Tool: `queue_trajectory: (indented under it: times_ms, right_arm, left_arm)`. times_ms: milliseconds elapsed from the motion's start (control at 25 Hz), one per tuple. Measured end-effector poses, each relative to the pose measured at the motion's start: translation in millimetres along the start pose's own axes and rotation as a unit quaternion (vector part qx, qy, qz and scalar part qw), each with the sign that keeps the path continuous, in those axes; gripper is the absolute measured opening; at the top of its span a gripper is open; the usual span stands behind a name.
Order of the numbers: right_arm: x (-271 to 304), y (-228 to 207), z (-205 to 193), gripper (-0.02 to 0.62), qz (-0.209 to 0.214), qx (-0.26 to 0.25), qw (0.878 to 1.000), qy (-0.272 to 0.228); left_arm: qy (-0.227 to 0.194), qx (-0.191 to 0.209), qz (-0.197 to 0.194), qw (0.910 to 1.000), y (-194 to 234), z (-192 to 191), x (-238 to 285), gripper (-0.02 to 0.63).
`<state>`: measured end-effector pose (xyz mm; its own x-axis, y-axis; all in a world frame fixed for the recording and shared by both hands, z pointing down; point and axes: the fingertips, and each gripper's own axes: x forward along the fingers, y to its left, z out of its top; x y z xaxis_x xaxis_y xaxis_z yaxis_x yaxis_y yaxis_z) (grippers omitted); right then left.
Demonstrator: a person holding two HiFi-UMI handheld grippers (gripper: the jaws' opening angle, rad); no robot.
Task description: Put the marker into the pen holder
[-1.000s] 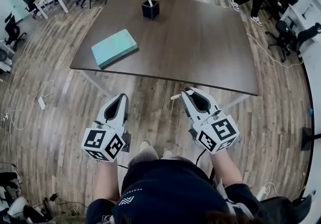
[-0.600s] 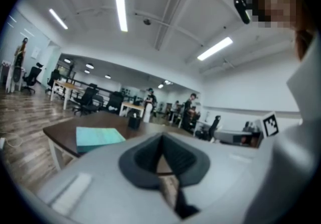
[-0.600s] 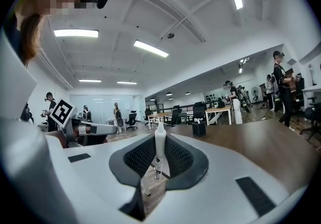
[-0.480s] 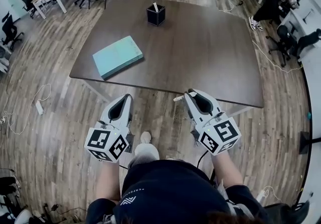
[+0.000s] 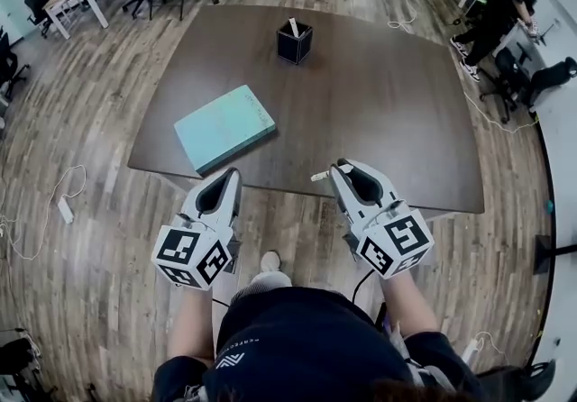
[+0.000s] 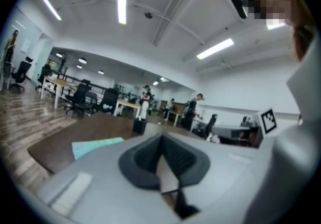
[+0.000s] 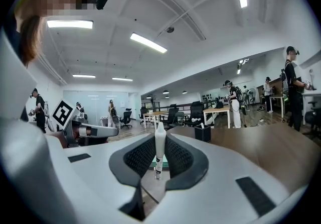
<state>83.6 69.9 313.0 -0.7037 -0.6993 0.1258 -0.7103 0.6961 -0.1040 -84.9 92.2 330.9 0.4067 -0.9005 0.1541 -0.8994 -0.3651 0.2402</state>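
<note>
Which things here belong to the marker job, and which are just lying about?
Part of the job:
- marker, clamped in the right hand-held gripper
- pen holder, at the far side of the table

Not part of it:
- book on the table
- left hand-held gripper, shut and empty

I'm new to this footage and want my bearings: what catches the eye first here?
Two grey grippers fill the foreground: the right gripper is shut on a slim white marker, and the left gripper has its jaws together on nothing. Beyond them a dark brown table carries a flat teal book near its front edge and a black square pen holder towards the far edge, with something white standing in it.
</note>
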Motion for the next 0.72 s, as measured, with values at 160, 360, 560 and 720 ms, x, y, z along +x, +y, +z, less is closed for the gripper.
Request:
queue_trajectory:
  times_ms: [160, 360, 560, 720]
  right_arm:
    - [37.3, 0.1, 3.0, 0.051, -0.008, -0.002, 1.0, 0.0]
    - [70.7, 2.1, 6.2, 0.051, -0.016, -0.005, 1.0, -0.001]
    - [95.4, -1.5, 7.7, 0.051, -0.017, -0.006, 1.0, 0.011]
    - [115.3, -19.9, 13.4, 0.051, -0.017, -0.007, 1.0, 0.01]
  left_arm:
    - [0.007, 0.02, -0.005, 0.9998, 31.1, 5.7, 13.8, 0.008]
    - [0.011, 0.028, -0.019, 0.9994, 59.2, 10.0, 28.6, 0.009]
    - [0.023, 0.024, -0.026, 0.9991, 77.1, 9.0, 49.4, 0.009]
    - [0.031, 0.02, -0.023, 0.999, 87.9, 10.0, 75.2, 0.008]
